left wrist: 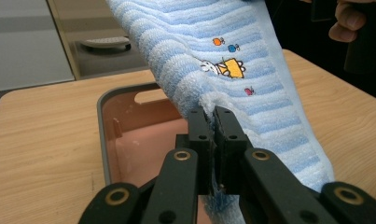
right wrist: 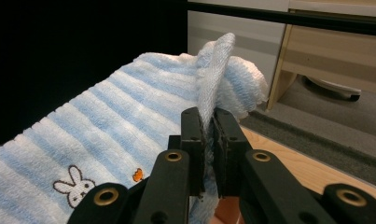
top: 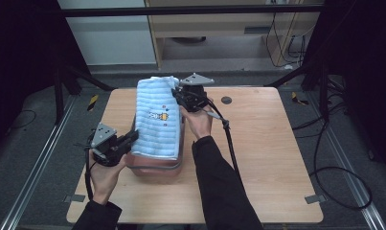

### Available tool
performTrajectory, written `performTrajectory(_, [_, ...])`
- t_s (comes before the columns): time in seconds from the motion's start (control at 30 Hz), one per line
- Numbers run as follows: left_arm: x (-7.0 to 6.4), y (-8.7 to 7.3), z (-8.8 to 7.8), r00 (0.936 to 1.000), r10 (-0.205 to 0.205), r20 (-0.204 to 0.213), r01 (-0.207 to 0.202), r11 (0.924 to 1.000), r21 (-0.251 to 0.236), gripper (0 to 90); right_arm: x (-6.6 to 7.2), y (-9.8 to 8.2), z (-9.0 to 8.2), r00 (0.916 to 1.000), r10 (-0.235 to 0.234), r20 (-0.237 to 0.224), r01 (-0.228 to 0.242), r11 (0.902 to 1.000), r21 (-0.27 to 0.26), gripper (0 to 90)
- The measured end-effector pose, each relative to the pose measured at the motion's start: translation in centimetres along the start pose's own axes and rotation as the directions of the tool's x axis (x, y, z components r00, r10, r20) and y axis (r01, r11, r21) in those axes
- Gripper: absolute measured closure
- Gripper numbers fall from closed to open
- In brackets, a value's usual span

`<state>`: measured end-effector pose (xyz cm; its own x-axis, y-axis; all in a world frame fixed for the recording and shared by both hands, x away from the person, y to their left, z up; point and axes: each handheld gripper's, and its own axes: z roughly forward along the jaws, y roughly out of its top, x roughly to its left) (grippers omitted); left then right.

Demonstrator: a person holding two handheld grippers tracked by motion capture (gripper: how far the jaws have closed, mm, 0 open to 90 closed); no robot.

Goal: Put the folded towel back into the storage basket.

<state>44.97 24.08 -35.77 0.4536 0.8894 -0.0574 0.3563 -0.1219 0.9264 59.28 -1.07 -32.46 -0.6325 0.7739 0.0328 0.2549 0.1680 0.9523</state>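
Towel of pale blue and white striped terry cloth [top: 157, 120], stitched with a small rabbit motif, is stretched between both grippers. The left gripper [left wrist: 215, 122] is clamped on its near edge and the right gripper [right wrist: 208, 123] pinches a bunched far corner, raised higher. Held at two ends like this, the cloth stays taut and off the surface (probably so it can be spread or lowered flat). Directly beneath the left gripper's jaws sits a shallow pinkish plastic tub with a grey rim [left wrist: 100, 140]; what can be seen of its inside looks empty, though the towel hides much of it. Beyond lies the light wooden counter [top: 267, 148].
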Motion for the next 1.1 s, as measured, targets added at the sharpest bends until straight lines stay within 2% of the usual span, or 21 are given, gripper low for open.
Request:
performTrajectory(0.27, [0.9,-1.1,1.0,0.9998,0.000,-0.020,0.001,0.9994,0.035,86.5,0.2,-0.9,1.5,1.0000,-0.003,-0.002,0.003,0.9997,0.026,84.0])
performTrajectory(0.8, [1.0,-2.6,2.0,0.9989,0.032,-0.036,-0.028,0.9946,0.100,86.5,0.0,-3.7,3.0,0.9996,0.027,-0.003,-0.026,0.9964,0.080,84.0])
performTrajectory(1.0, [1.0,-3.2,2.3,0.9990,0.030,-0.034,-0.025,0.9919,0.125,86.5,0.0,-4.5,3.5,0.9996,0.027,-0.001,-0.027,0.9947,0.099,84.0])
performTrajectory(1.1, [0.8,-3.5,2.4,0.9995,0.013,-0.027,-0.009,0.9900,0.141,86.5,0.1,-4.9,3.7,0.9998,0.021,-0.001,-0.021,0.9940,0.108,84.0])
